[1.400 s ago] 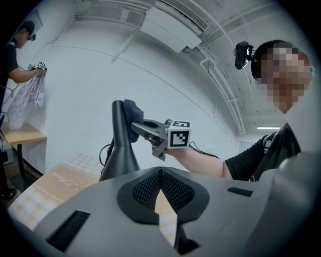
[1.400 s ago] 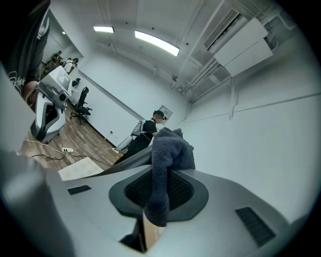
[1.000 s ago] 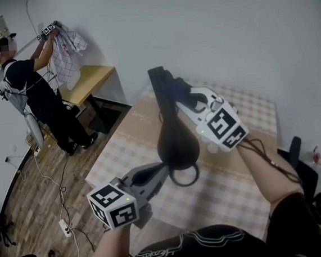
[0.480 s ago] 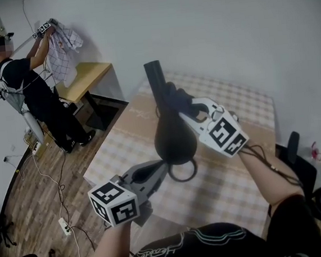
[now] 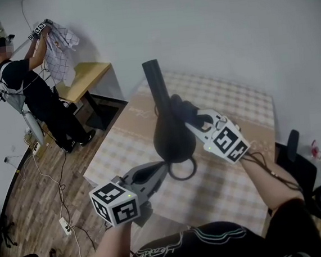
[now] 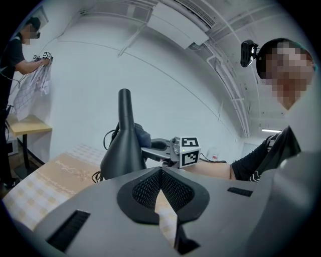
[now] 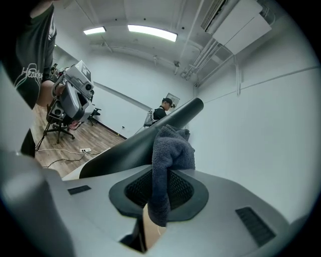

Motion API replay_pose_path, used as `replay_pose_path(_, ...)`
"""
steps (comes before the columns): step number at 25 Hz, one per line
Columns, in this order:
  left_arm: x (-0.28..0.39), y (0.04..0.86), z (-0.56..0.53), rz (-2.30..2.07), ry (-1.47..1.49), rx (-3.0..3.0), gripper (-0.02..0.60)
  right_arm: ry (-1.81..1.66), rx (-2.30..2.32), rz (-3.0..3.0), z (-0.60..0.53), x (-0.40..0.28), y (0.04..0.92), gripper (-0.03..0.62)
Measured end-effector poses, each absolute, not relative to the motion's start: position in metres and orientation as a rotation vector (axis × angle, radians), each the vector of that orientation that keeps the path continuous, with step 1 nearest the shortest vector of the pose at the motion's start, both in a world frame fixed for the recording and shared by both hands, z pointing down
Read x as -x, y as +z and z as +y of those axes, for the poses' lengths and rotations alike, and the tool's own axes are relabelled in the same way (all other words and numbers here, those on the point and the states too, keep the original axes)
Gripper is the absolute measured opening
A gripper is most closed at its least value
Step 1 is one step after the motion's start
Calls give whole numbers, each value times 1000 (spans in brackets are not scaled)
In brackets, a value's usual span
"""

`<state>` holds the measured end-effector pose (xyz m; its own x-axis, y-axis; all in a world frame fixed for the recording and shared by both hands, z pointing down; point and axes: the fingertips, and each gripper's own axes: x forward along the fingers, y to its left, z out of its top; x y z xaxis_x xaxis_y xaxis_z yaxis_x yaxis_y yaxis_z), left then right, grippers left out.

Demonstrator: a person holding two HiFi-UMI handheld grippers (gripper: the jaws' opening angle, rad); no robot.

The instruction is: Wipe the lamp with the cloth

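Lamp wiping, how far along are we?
Done: the cloth is picked up, clamped in the right tongs. In hand: the left tongs grip the black lamp off the table while the cloth presses its neck. Left: likely the wide body; how much is already wiped cannot be told.

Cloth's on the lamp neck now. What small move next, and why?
Probably slide the right tool down the lamp toward its wide body: the cloth it grips sits against the neck, and the left tool holds the lamp.

A lab: office chairs, trailing floor cables.
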<state>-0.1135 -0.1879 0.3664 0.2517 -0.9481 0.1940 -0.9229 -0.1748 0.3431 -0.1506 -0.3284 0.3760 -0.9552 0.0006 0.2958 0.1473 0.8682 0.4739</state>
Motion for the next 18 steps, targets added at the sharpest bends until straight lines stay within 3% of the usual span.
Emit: replay_pose_path(18, 113, 385, -176, -1684, -81, -2109, -2, -562, 89, -2692, -322, 100, 433, 57)
